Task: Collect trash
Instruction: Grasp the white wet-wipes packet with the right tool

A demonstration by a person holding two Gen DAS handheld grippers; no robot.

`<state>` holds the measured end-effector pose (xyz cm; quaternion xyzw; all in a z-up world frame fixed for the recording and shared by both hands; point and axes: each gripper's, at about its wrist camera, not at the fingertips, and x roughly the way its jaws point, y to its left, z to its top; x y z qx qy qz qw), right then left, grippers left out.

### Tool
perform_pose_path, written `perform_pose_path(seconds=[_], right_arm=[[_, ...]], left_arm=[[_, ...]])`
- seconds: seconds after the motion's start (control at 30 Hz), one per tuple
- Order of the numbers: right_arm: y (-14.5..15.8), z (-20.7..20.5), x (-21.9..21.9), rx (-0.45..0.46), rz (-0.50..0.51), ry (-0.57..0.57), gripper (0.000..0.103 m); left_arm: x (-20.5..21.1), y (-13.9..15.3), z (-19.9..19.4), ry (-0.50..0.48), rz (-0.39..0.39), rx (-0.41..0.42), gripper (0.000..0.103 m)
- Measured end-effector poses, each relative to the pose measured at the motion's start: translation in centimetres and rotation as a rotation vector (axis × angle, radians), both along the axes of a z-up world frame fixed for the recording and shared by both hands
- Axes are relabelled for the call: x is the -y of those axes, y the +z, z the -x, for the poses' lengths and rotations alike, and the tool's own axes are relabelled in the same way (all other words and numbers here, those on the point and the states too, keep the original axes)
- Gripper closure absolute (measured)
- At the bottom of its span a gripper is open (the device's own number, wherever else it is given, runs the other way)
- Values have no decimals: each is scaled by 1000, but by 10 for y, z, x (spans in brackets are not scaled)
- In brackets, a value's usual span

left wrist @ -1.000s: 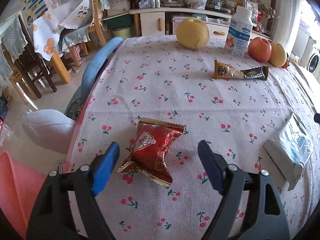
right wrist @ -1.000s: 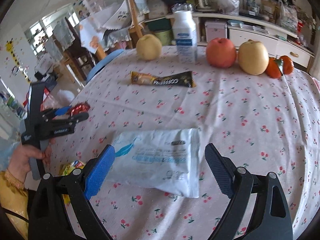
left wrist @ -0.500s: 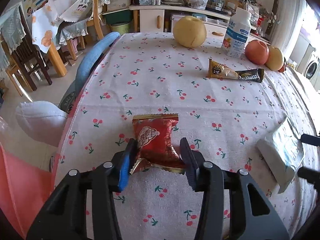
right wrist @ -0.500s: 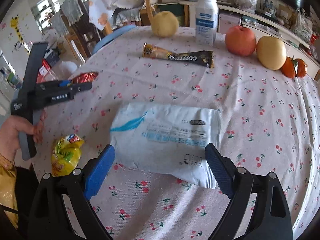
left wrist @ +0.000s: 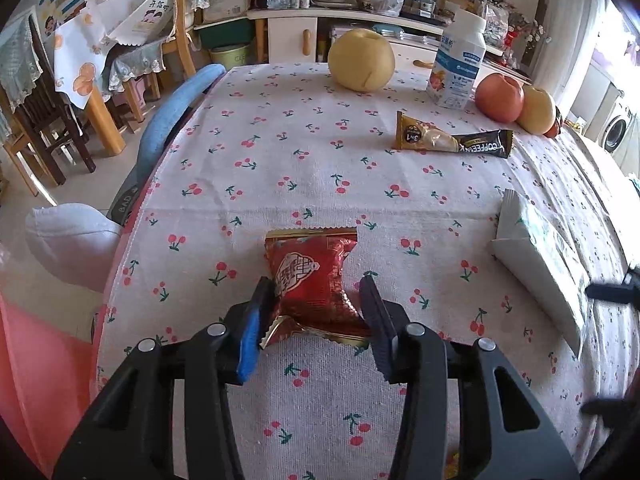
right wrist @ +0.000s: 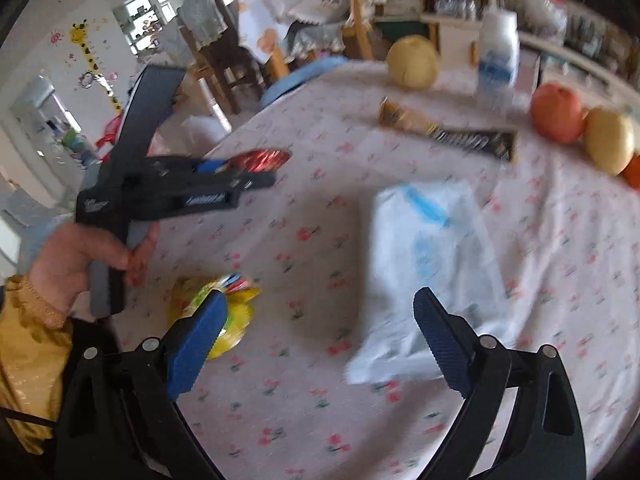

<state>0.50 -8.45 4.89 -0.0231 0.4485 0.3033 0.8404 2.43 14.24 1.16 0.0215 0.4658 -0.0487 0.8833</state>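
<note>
My left gripper (left wrist: 318,300) is shut on a red snack wrapper (left wrist: 310,276) and holds it just above the cherry-print tablecloth (left wrist: 320,176). The wrapper (right wrist: 262,160) and that gripper (right wrist: 256,178) also show in the blurred right wrist view. My right gripper (right wrist: 316,316) is open and empty above the cloth. A white tissue pack (right wrist: 432,256) lies by its right finger, and a yellow wrapper (right wrist: 224,320) lies by its left finger. A brown-and-black coffee sachet (left wrist: 452,142) lies further back.
A yellow pear (left wrist: 362,65), a white bottle (left wrist: 458,66), a red apple (left wrist: 499,97) and another pear (left wrist: 536,109) stand along the far edge. A blue chair back (left wrist: 172,120) stands at the table's left edge. A pink object (left wrist: 36,364) is at lower left.
My left gripper closed on the red wrapper and lifted it slightly. My right gripper swung left, off the tissue pack and toward the yellow wrapper.
</note>
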Motion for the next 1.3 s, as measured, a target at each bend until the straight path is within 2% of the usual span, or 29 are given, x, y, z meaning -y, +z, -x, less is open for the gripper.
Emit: perform_pose_path(seconds=[0.13, 0.23, 0.37, 0.6, 0.63, 0.7, 0.73, 0.8, 0.9, 0.97, 1.07, 1.13, 1.23, 1.3], right_arm=[[1, -12, 5, 79, 95, -64, 9], [-9, -27, 9, 63, 109, -99, 9], [-21, -39, 2, 45, 128, -111, 9], [-28, -42, -7, 61, 165, -121, 10], [-28, -42, -7, 62, 167, -124, 19], [-27, -42, -7, 72, 176, -136, 31], [-27, -43, -7, 75, 175, -136, 33], [-26, -42, -7, 78, 171, -133, 37], [-25, -39, -12, 103, 180, -127, 50], [-25, -38, -14, 112, 187, -122, 52], [-25, -39, -14, 122, 190, -116, 49], [-26, -40, -14, 123, 203, -126, 24], [-29, -43, -14, 128, 227, -139, 10], [-35, -48, -13, 94, 244, -134, 9]], left_arm=[[1, 0, 0, 0, -8, 2, 56], [3, 0, -1, 2, -25, 6, 56], [5, -1, -4, 22, -35, 12, 47], [7, -2, -9, 39, -27, 21, 47], [7, -2, -9, 40, -26, 22, 49], [9, -2, -9, 41, -23, 26, 55], [9, -2, -10, 45, -22, 26, 59], [9, -1, -10, 52, -20, 26, 60], [9, -1, -9, 57, -16, 24, 62], [8, -1, -8, 60, -9, 22, 63], [8, -1, -7, 57, -4, 20, 63], [8, -1, -6, 55, -4, 20, 63], [7, 0, -6, 56, -1, 17, 63], [8, 0, -6, 53, -8, 22, 63]])
